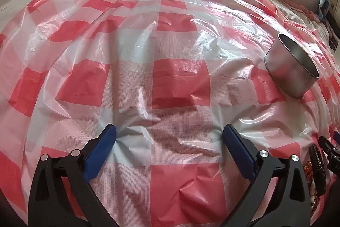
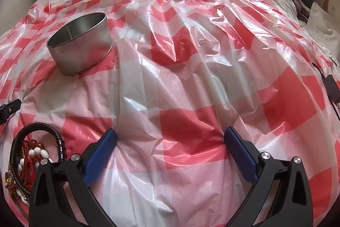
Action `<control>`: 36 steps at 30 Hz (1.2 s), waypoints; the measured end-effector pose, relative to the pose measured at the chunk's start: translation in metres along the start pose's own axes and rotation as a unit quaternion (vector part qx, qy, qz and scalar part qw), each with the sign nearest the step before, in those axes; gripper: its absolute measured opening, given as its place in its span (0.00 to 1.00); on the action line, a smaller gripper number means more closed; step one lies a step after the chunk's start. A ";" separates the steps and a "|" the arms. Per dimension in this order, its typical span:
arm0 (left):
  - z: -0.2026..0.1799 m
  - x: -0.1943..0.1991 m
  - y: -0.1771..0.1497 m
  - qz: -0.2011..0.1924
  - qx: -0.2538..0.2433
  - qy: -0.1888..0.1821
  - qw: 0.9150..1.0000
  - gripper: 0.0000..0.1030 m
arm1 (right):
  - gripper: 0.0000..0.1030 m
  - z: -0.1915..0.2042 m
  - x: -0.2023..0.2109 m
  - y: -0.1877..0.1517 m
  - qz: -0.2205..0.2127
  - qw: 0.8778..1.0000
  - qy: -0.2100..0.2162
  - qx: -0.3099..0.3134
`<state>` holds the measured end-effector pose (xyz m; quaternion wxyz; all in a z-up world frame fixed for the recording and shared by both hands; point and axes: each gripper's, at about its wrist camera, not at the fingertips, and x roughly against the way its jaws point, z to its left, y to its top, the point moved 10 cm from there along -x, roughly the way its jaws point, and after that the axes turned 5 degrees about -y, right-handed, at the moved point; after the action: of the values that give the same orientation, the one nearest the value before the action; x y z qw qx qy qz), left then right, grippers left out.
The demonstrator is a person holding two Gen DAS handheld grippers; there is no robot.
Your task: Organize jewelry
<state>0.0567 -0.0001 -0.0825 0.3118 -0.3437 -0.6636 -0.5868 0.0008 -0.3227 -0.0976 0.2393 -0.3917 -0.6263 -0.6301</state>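
- Beside my right gripper [image 2: 170, 142], at its left, jewelry [image 2: 31, 154] lies heaped on the sheet [image 2: 191, 78].
- Tin [image 2: 80, 46] stands upright beyond it, apart.
- My left gripper [image 1: 170, 137] and the right: both gaping, nothing between the fingers.

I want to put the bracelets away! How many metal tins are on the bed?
1. The round metal tin stands open on the checked plastic sheet, beyond the pile of bracelets. No other tin shows, though the edges of the bed are out of view.
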 end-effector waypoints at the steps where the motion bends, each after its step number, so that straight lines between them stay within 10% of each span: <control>1: 0.000 0.000 0.000 0.000 -0.001 0.002 1.000 0.93 | 0.94 0.000 0.000 0.000 0.000 1.000 0.004 -0.003; 36: -0.008 0.009 -0.005 0.016 -0.011 0.001 1.000 0.93 | 0.94 0.001 0.000 0.000 0.000 1.000 0.008 -0.006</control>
<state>0.0474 -0.0078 -0.0776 0.3184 -0.3569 -0.6513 -0.5891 0.0012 -0.3217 -0.0977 0.2422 -0.3881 -0.6206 -0.6369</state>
